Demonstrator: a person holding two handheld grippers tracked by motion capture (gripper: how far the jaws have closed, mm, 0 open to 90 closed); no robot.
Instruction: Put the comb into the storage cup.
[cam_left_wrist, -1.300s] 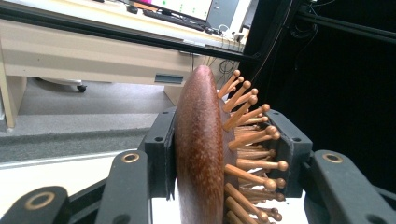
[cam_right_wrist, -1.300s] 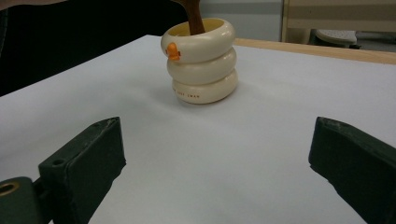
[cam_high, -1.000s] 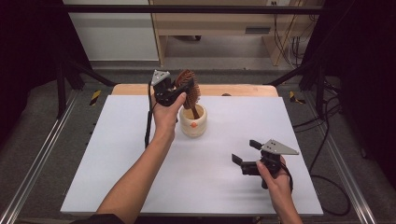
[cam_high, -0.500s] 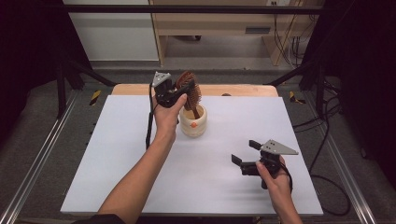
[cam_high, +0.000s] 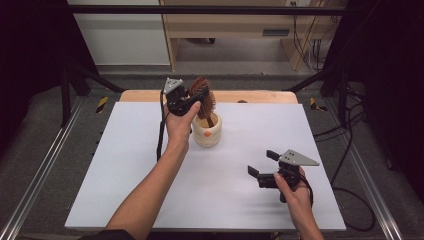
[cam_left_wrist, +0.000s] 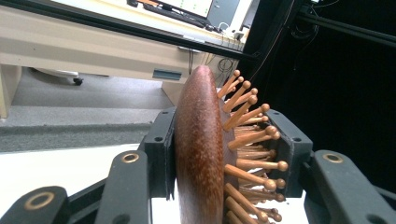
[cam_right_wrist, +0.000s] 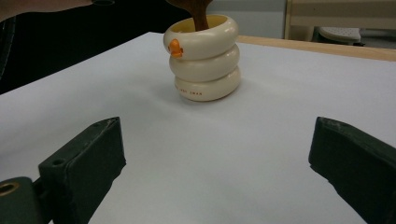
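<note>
Hairbrush of dark reddish wood with ball-tipped pegs (cam_left_wrist: 205, 154) stands handle-down in the cream ringed cup (cam_high: 207, 132), its head clamped by the left gripper (cam_high: 192, 97), seemingly for lifting or seating, while the right gripper (cam_high: 264, 164) rests wide open on the white table (cam_high: 125, 165).

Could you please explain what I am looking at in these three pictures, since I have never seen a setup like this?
A person sits at a white table and holds a black two-jaw gripper in each hand; there is no robot arm. The high view looks down from above the person's side. The other two pictures come from small cameras riding on the grippers, looking along their own jaws.

The left gripper is shut on the head of a dark brown wooden hairbrush with round-tipped wooden pins; one pad presses its smooth back, the other the pin side. The brush handle reaches down into a cream ringed cup with a small orange knob, which stands on the table.

The right gripper is held low near the table's front, jaws wide open, holding nothing, pointing toward the cup.
</note>
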